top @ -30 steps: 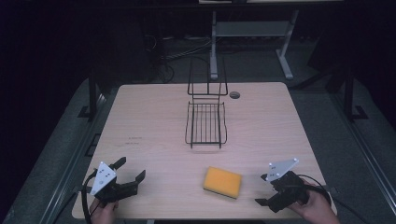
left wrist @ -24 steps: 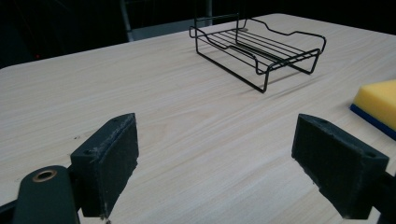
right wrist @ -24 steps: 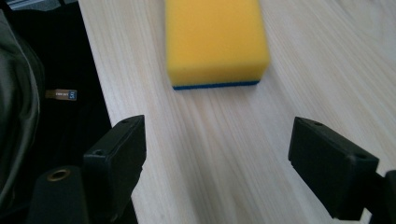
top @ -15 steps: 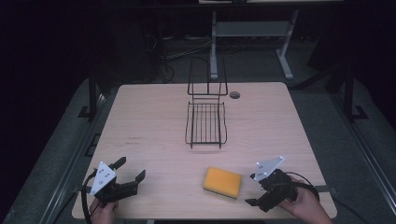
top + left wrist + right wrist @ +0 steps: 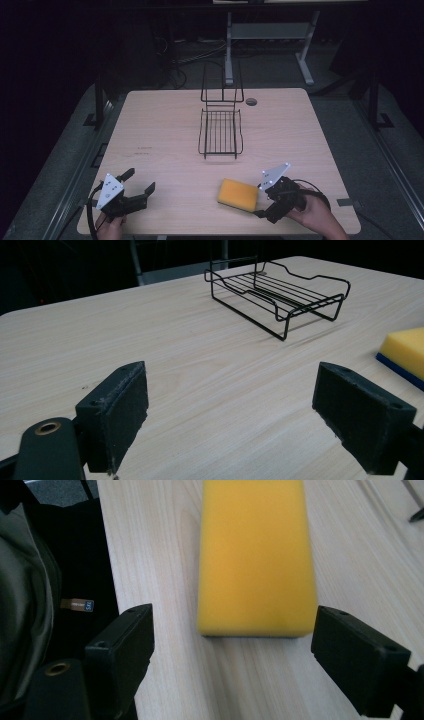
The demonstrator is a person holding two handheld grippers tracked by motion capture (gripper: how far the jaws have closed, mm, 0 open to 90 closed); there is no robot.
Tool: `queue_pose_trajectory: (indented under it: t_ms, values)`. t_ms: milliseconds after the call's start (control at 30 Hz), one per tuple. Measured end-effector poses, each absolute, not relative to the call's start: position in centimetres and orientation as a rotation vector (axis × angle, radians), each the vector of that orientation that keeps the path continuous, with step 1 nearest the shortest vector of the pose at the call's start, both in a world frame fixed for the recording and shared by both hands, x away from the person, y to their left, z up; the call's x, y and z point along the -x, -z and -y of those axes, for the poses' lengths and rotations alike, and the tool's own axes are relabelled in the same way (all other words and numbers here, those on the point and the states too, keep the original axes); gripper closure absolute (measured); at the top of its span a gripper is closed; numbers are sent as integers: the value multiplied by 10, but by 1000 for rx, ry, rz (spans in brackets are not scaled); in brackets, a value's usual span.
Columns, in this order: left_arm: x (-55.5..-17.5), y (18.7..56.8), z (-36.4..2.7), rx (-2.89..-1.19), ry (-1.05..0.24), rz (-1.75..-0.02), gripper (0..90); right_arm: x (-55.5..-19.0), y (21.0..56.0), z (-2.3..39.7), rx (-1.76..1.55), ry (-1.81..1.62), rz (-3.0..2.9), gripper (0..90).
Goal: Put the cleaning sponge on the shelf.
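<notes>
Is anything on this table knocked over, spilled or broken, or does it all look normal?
Nothing stands out. The yellow sponge lies flat near the table's front edge, just ahead of the open right gripper. The black wire rack sits upright mid-table with no bent wires visible. The left gripper is open over bare wood.

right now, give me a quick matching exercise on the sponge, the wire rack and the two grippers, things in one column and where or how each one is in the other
Things:
1. sponge
2. wire rack
3. left gripper
4. right gripper

Places or states:
A. black, standing at the middle of the table toward the far edge
B. open, jaws pointed at the yellow thing just ahead of them
C. yellow, lying flat near the table's near edge
D. open, at the near left corner with bare tabletop between its jaws

Pairs: 1-C, 2-A, 3-D, 4-B
</notes>
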State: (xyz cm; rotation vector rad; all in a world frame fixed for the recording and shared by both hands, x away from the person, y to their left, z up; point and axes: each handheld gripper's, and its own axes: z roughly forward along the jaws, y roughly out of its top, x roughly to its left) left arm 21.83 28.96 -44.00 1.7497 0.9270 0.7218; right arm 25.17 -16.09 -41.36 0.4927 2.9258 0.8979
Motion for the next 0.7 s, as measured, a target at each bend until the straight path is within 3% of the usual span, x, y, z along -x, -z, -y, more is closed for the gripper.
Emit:
queue_pose_trajectory:
  t_ms: [700]
  values:
    - [-218,440,-289,-1748,-721,-927,140,-269,410,134,-467,-872,-2955,163]
